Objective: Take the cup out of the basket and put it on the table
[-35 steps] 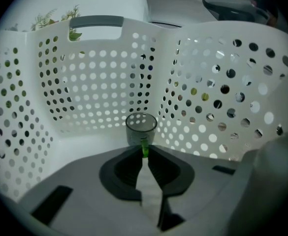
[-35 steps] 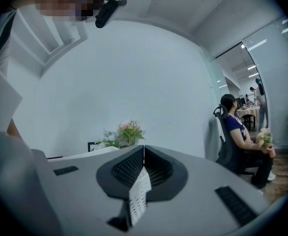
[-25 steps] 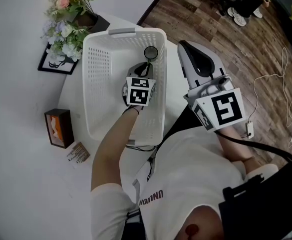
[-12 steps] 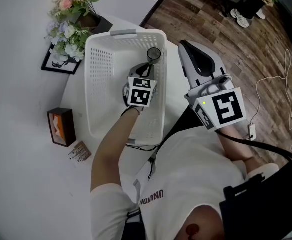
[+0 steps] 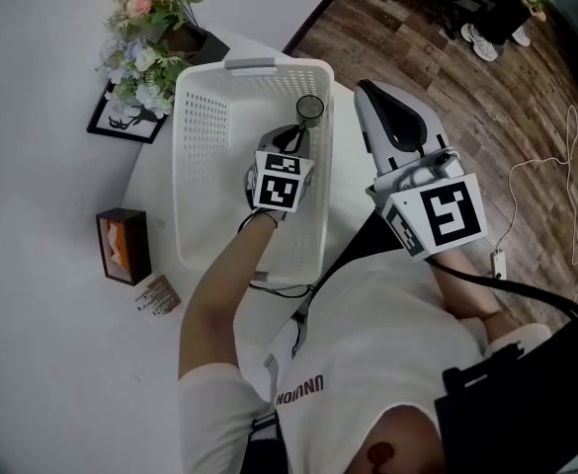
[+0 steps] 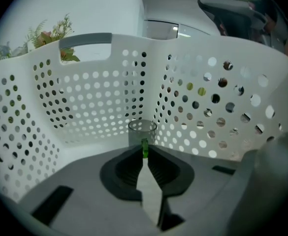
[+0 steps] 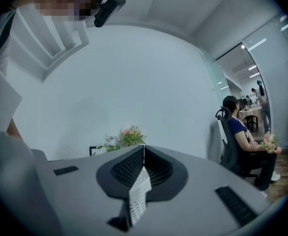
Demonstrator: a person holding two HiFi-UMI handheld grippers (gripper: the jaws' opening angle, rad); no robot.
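Observation:
A clear cup (image 5: 309,107) stands upright in the far right corner of the white perforated basket (image 5: 252,64). My left gripper (image 5: 293,129) reaches down into the basket right behind it. In the left gripper view the cup (image 6: 142,130) sits just past the tips. The left gripper (image 6: 144,149) is nearly closed there, pinching a green bit at the cup's near wall. The basket wall (image 6: 84,97) surrounds it. My right gripper (image 5: 363,87) hovers to the right of the basket, over the table (image 5: 346,191). In its own view the right gripper (image 7: 144,146) is shut and empty.
Flowers (image 5: 150,28) and a black picture frame (image 5: 125,121) stand behind the basket at the left. A brown box (image 5: 123,246) and a small packet (image 5: 157,294) lie left of it. The round table's edge meets wooden floor (image 5: 447,77) at the right. A seated person (image 7: 242,136) is far off.
The head view has drifted a little, so the basket sits slightly further right in the picture. Both grippers and the cup keep their places.

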